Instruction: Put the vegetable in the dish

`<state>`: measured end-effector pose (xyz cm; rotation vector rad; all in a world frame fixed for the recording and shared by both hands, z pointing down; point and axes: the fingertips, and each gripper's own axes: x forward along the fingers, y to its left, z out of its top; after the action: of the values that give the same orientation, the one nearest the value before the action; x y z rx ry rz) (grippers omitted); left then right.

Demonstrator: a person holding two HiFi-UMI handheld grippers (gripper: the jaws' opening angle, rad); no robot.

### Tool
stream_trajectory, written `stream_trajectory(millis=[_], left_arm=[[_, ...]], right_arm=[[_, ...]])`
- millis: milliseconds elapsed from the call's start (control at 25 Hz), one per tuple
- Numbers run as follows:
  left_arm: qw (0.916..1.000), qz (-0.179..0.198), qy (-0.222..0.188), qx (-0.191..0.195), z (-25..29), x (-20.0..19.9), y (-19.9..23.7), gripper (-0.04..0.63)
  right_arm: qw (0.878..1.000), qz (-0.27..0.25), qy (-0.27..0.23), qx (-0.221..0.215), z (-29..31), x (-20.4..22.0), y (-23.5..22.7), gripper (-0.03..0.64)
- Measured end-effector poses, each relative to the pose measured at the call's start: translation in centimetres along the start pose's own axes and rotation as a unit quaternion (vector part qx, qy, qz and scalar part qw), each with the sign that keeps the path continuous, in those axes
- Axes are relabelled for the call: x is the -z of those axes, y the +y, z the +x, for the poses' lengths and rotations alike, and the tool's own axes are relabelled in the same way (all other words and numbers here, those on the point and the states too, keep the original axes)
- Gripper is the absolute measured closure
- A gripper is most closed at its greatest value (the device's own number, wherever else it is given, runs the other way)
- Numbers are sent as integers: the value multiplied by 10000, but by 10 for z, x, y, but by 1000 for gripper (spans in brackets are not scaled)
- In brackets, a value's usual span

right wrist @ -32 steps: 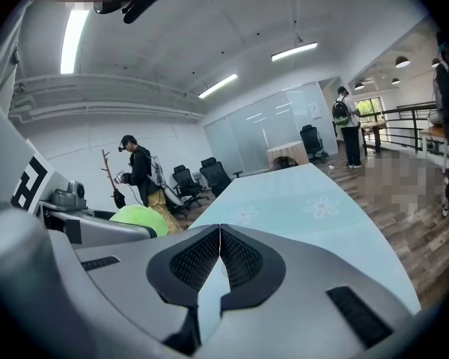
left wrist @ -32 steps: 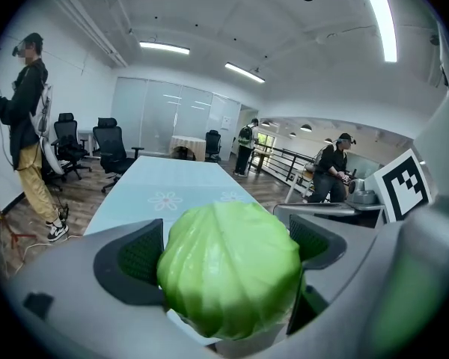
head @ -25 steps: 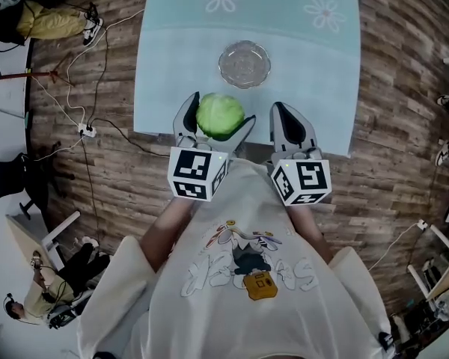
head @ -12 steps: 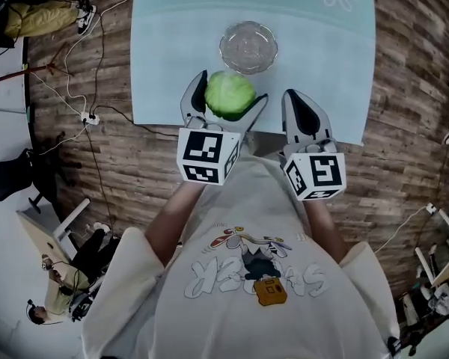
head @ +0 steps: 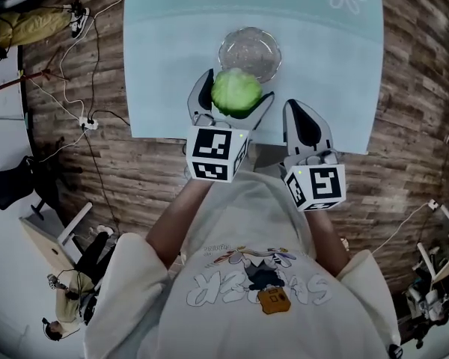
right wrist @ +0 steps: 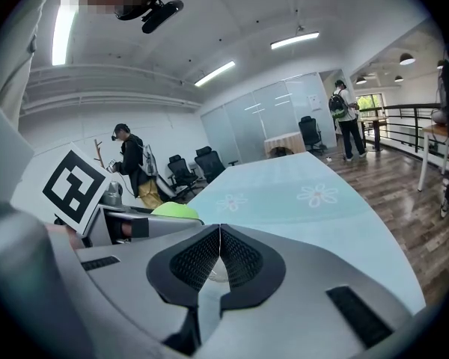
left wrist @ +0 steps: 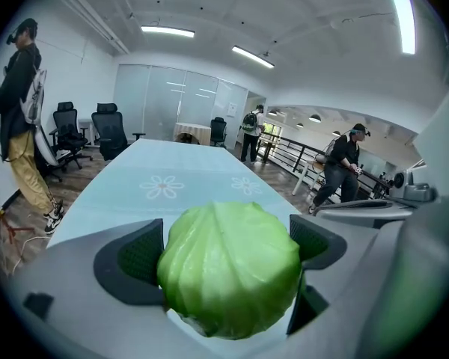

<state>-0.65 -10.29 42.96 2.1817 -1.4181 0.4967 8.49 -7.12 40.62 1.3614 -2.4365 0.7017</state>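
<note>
**Cabbage held at the rim of the dish**

The green cabbage (head: 236,90) sits between the fingers (left wrist: 138,256) of the left gripper (head: 238,87), which are spread wide and press on both its sides. It is over the pale tabletop (head: 165,66), just at the near rim of the glass dish (head: 249,32). The right gripper (head: 295,107) is beside it, near the tabletop's edge — its fingers are closed together, with nothing between them.

We stand on a brown wood-plank floor (head: 404,88), with cables (head: 97,66) trailing across it at our left. Before us runs a long pale-blue table (left wrist: 187,163) printed with white flowers (left wrist: 162,187). Beyond it we see black office chairs (left wrist: 108,129), a glass partition (left wrist: 172,99) and strip lights (left wrist: 168,31) on a white ceiling.
</note>
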Motion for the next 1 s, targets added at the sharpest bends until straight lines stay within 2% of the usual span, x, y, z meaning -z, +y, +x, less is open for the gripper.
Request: stream_trajectory(millis=[600,1000], left_arm=[[9990,-89,447,14,69,28,21,64],[9977,-104,662,-56,100,45,22,64]], right_arm=[[9997,146,111,186,33,2,-21,594],[9997,198,117,107,36,-1,-32,594]])
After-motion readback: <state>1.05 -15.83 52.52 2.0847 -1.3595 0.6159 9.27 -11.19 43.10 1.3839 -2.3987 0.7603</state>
